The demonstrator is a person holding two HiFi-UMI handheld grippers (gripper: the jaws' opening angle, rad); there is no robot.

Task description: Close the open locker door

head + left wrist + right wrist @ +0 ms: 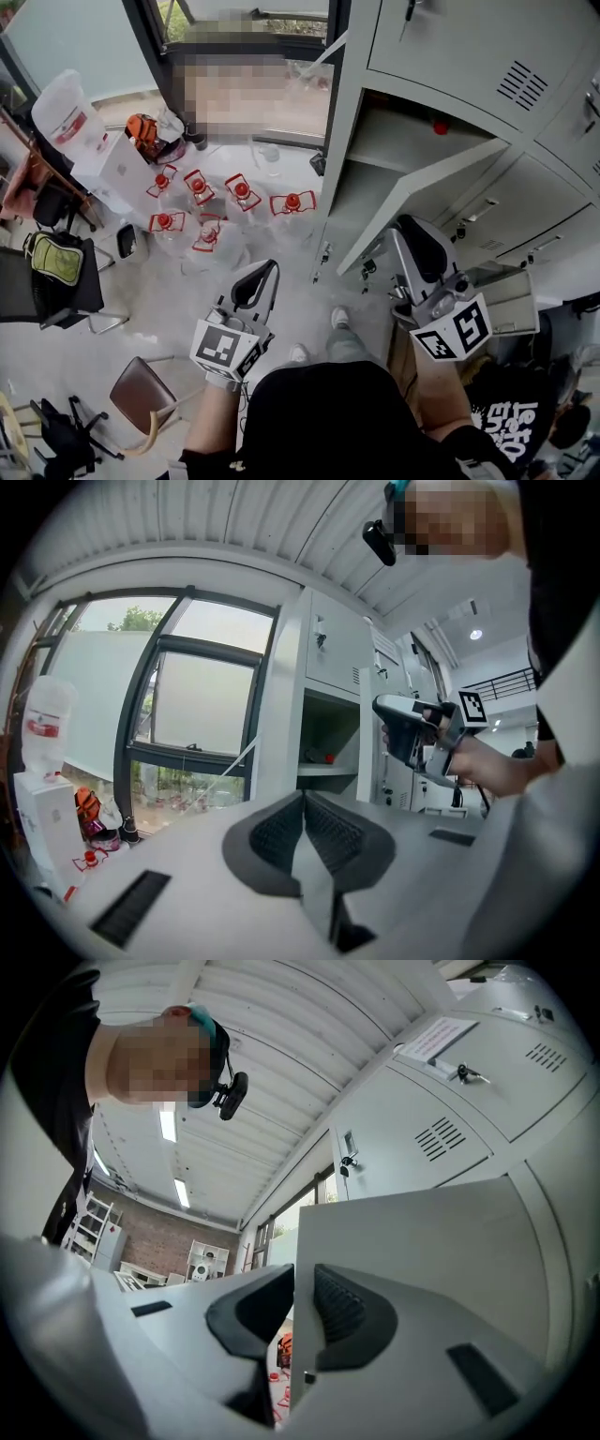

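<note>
The locker door (412, 192) hangs wide open. It is swung out from the grey lockers (450, 56) toward the person, and its free edge is right by the right gripper (302, 1288). In the right gripper view the thin edge of that door stands between the two jaws. The jaws are almost together on it, so I think the right gripper has hold of the door. The left gripper (303, 803) is held out over the floor, well apart from the lockers, with its jaws pressed together and nothing in them. So this looks like the very start of the closing step (the door is caught but not shut at all yet). Next, the right gripper should swing the door round toward its frame and press it flat until it stays. Some things are hard to see. The hinge side is hidden behind the door, and I cannot find the catch. The little red thing (439, 127) on the shelf inside is too small to name. The lockers also run off the right side of the head view.
</note>
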